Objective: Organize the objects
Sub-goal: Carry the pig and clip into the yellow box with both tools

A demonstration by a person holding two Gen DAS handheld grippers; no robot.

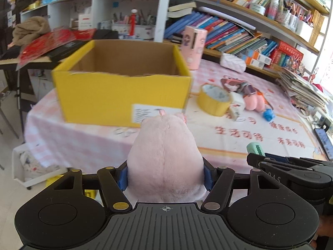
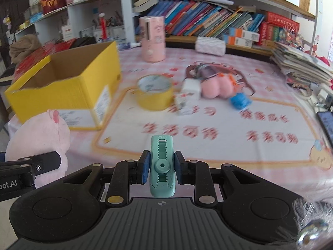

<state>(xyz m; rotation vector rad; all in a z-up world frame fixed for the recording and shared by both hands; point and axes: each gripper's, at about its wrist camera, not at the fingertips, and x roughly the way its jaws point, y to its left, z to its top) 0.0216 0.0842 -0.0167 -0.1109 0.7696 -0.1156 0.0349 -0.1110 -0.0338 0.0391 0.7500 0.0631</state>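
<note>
The left gripper (image 1: 165, 178) clamps a pink plush (image 1: 164, 156) between its blue pads, held above the desk's (image 1: 239, 143) near edge in front of the open yellow box (image 1: 122, 95). The right gripper (image 2: 162, 168) is closed on a green cutter (image 2: 162, 166). A tape roll (image 2: 155, 91), a pink toy (image 2: 216, 88) and a blue item (image 2: 239, 102) lie right of the box

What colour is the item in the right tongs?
Mint green tape dispenser, clearest in the right wrist view.
</note>
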